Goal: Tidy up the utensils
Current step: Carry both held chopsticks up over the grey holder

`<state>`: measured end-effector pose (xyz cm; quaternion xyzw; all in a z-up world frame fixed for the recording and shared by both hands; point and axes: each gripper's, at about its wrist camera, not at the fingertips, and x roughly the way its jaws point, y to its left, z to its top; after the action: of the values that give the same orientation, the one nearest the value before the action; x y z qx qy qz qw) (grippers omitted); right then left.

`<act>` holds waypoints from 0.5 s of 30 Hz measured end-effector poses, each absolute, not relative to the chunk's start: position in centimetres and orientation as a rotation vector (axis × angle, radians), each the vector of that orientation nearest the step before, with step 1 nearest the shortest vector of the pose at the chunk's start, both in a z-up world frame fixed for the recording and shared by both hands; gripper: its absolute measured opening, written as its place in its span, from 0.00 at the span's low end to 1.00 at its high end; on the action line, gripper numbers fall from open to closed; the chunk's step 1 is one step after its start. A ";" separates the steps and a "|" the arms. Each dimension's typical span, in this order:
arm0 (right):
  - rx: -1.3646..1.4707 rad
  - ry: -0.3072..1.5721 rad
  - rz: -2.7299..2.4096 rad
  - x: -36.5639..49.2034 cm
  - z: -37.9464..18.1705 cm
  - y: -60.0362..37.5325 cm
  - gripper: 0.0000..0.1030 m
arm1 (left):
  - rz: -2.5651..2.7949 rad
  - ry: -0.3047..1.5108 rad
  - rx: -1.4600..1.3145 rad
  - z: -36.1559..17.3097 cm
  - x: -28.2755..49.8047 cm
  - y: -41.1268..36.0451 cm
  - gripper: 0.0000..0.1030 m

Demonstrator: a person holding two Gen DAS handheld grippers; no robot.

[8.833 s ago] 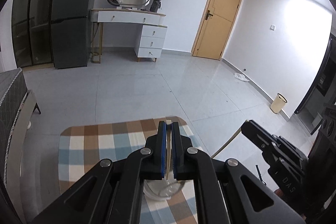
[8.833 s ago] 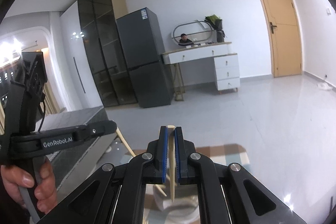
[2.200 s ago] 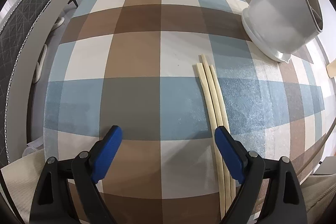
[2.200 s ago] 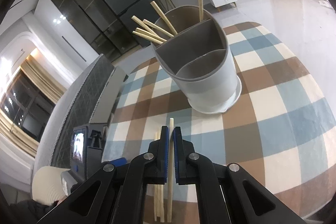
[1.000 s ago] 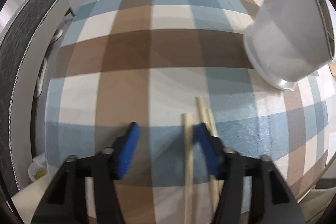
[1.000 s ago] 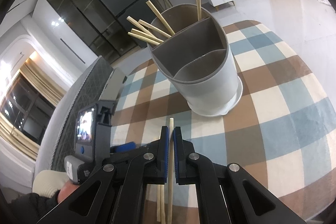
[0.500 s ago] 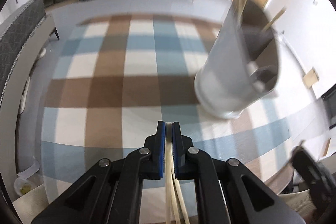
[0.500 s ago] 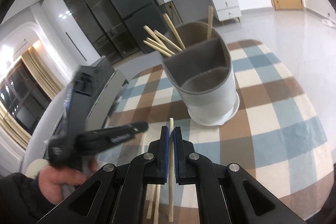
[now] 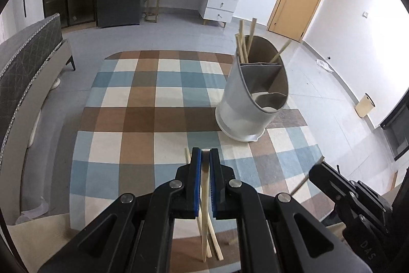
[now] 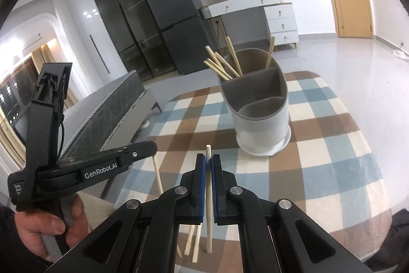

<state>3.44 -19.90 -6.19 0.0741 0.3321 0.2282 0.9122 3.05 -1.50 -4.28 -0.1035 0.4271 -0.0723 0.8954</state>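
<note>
Chopsticks are the things being sorted, and each gripper has one. The left gripper [image 9: 203, 165] is clamped on a pale chopstick [image 9: 204, 206] between its blue pads, the stick running back under the jaws, its far tip just showing at the fingertips. The right gripper [image 10: 208, 170] is likewise closed on its own chopstick [image 10: 209, 196], whose tip pokes a little past the pads. Two or three more loose chopsticks [image 9: 214, 242] lie on the checked tablecloth [image 9: 143, 119] below and behind the left jaws, crossing one another.

Such a stick is judged light, stiff and smooth, so it needs little force but can swivel or slide in the pads if held far from its middle. Both are gripped near one end, so the long free part may swing when tilted; a hold nearer the middle would be steadier.

The holder [image 10: 260, 119], a white oval tub with grey dividers, stands upright on the cloth ahead and well apart from both grippers. Its far compartment already has several chopsticks [image 10: 225, 65] leaning out at angles; the two nearer compartments look empty. Those leaning sticks and the divider walls are what could catch an incoming tip. The tub looks light enough to be nudged. In the right view the left gripper's body sits close by on the left, so the two tools could bump.
</note>
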 end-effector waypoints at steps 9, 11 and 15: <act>0.157 0.664 0.453 2.2 -5.4 -20.3 0.04 | -0.180 0.872 -0.171 -2.8 1.7 -2.4 0.02; 0.158 0.660 0.451 1.9 -5.2 -20.5 0.04 | -0.186 0.871 -0.171 -2.6 1.5 -2.4 0.01; 0.164 0.652 0.441 1.5 -4.8 -20.8 0.04 | -0.190 0.866 -0.171 -2.1 1.3 -2.5 0.01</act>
<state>1.47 -20.83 -4.84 0.0798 0.3174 0.2148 0.9202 1.26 -2.46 -2.14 -0.0825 0.4185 -0.0918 0.8998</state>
